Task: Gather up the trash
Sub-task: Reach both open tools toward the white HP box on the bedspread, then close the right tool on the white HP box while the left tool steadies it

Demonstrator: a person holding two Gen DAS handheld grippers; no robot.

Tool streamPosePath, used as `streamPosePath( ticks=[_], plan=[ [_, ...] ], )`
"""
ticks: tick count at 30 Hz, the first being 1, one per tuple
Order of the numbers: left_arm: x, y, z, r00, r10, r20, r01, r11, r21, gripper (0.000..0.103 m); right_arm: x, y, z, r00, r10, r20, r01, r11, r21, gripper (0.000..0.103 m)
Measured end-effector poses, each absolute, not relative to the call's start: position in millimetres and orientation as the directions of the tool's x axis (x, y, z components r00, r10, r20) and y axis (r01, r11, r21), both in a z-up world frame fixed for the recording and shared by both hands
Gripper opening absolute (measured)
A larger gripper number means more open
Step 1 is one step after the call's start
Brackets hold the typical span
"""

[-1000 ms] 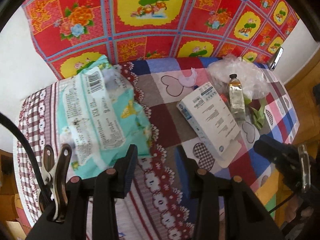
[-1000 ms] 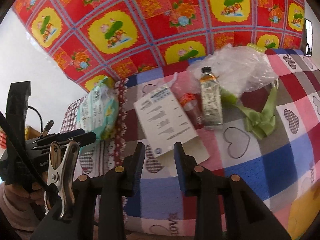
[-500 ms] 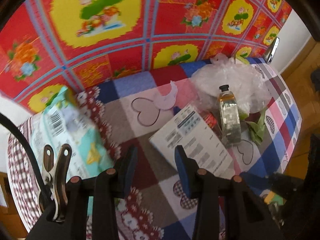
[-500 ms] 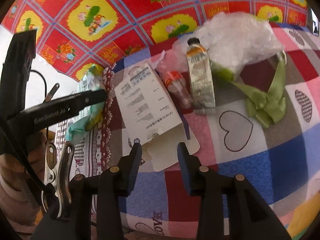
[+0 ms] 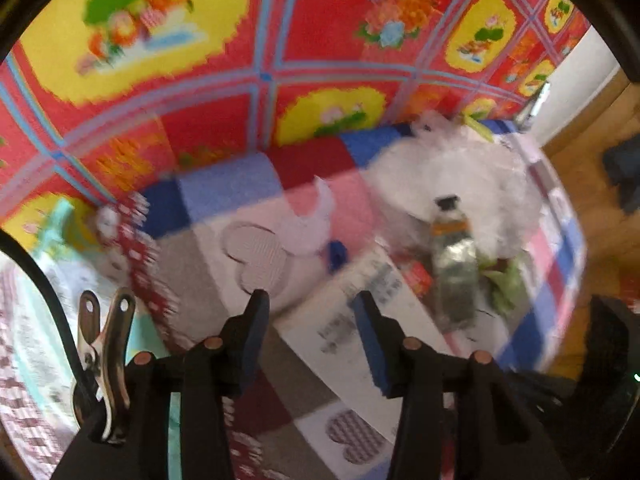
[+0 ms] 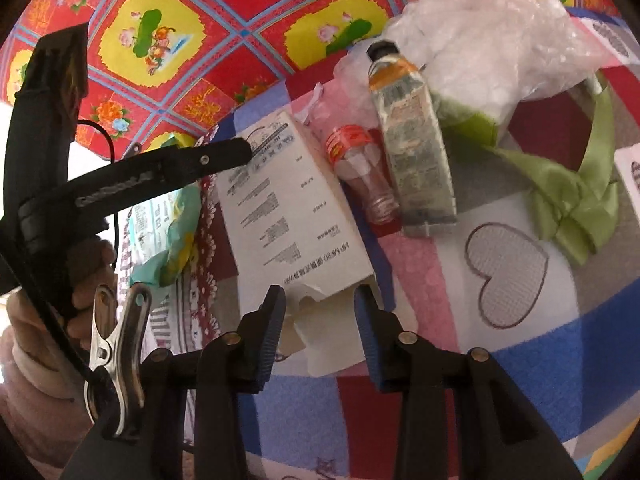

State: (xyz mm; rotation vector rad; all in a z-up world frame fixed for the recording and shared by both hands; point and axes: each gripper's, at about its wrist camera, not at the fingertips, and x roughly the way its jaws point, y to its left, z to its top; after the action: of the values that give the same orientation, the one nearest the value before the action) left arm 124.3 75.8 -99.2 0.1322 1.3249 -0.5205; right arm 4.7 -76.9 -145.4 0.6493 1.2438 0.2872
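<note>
1. Far left of the bench [image 6: 532, 364]: a teal wrapper [image 6: 176, 232] lying on the patterned cloth, now slid to the edge of the left wrist view; a second ago it filled the left of that view.
2. Left tool [image 5: 310, 300]: jaws opening, wider than a second ago, nothing between them; now aimed at the far end of the white box [image 5: 360, 312] instead of the wrapper. Seen from the right wrist view, its tip just over the box's far corner; contact cannot be told.
3. Middle: white box [image 6: 292, 208] flat on the bench, torn flap toward the camera, much closer than a second ago.
4. Right tool [image 6: 318, 296]: jaws partly apart, empty, straddling the torn flap without pressing it.
5. Right of the box: small clear bottle [image 6: 360, 168], then a tube [image 6: 416, 152], crumpled clear plastic [image 6: 496, 32] and a green ribbon [image 6: 568, 192], all untouched.
6. Meaning, as a guess: both tools closing in on the box as the first piece of trash; nothing collected yet.
</note>
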Motion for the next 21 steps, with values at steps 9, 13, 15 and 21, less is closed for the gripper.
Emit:
streamPosePath(
  ticks=[9,13,15,21],
  plan=[
    [97.1,76.6,-107.4,0.022,-0.329,-0.944,0.48,0.832,-0.278,0.045,6.7,-97.2,-142.2,0.354,0.475,-0.805,0.179,0.811,0.557,0.038],
    [77.2,73.8,-112.2,-0.021,-0.33,-0.944,0.496,0.816,-0.296,0.045,6.6,-105.5,-141.7,0.364,0.458,-0.811,0.191,0.816,0.546,0.038],
    [70.7,73.4,-115.2,-0.03,-0.328,-0.944,0.494,0.816,-0.299,0.046,6.5,-107.7,-143.2,0.361,0.45,-0.817,0.195,0.82,0.538,0.038],
    [76.7,77.3,-110.8,0.043,-0.323,-0.945,0.463,0.845,-0.268,0.046,-0.7,-112.2,-144.5,0.341,0.462,-0.818,0.195,0.817,0.543,0.038]
  ],
)
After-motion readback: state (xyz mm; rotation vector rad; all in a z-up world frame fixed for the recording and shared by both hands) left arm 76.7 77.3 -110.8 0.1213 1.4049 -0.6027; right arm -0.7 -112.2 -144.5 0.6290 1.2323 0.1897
